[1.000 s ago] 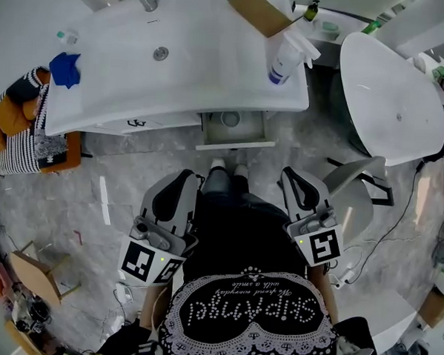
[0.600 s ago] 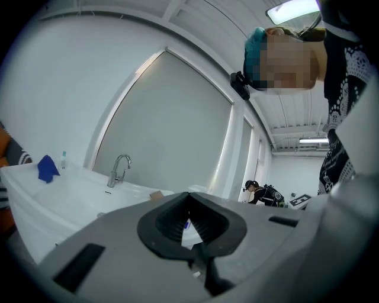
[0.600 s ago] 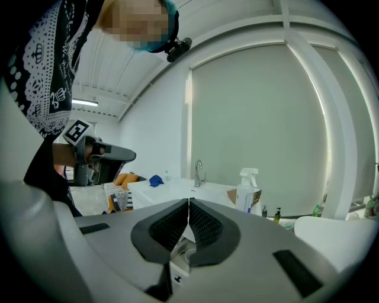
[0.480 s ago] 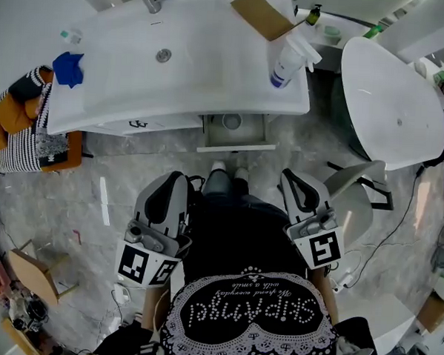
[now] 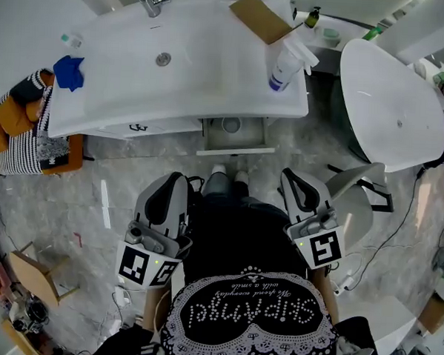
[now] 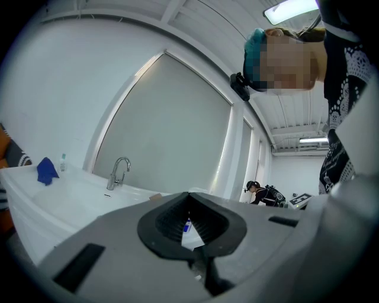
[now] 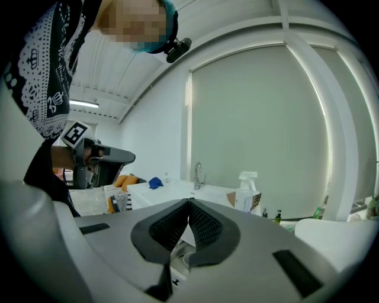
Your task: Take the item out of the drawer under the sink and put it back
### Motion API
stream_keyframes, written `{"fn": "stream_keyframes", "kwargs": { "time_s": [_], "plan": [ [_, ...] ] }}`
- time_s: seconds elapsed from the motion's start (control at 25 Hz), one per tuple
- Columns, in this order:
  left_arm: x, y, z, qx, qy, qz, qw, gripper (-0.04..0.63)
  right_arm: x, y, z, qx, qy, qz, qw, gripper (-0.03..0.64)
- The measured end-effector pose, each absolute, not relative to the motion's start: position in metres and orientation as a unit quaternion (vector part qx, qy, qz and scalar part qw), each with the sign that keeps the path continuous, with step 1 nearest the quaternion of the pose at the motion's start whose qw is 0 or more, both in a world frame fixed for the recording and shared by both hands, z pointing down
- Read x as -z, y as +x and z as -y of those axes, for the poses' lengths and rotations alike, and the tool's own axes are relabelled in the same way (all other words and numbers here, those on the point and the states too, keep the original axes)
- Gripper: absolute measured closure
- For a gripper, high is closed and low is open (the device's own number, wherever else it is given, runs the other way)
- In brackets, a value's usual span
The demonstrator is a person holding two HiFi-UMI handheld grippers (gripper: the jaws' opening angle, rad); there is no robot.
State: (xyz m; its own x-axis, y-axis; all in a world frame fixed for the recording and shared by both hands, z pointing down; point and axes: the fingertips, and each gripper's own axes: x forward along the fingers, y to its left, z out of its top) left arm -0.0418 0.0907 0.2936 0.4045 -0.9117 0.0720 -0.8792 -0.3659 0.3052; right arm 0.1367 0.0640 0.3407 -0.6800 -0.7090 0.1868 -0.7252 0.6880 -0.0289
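Left gripper (image 6: 189, 198) and right gripper (image 7: 189, 204): jaws together, empty, held by the torso, probably to keep clear of the open drawer (image 5: 235, 148). Well ahead of both jaws, the round item (image 5: 231, 124) rests inside it, below the sink (image 5: 191, 67).

We see a grey marble-look tile floor (image 5: 118, 168) running under a long white basin-top desk (image 5: 213, 69), which sits against a plain white wall (image 6: 53, 94). Behind the desk we have a tall pale-grey frosted window panel (image 7: 254, 130) in a white frame. Right of the desk is a white oval tub (image 5: 393, 100). Left, just beside the desk's end, is an orange seat (image 5: 2, 124) draped with striped cloth. A brown cardboard box (image 5: 35, 274) lies on the floor, lower left. A bright ceiling strip light (image 6: 293, 9) is overhead, and the lighting is even.
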Motion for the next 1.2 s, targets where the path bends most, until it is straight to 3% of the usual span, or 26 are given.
{"fn": "stream_keyframes", "kwargs": {
  "time_s": [1.2],
  "plan": [
    [-0.29, -0.033, -0.101, 0.074, 0.823, 0.541, 0.155, 0.591, -0.345, 0.137, -0.073, -0.046, 0.379, 0.921, 0.085, 0.598]
  ]
}}
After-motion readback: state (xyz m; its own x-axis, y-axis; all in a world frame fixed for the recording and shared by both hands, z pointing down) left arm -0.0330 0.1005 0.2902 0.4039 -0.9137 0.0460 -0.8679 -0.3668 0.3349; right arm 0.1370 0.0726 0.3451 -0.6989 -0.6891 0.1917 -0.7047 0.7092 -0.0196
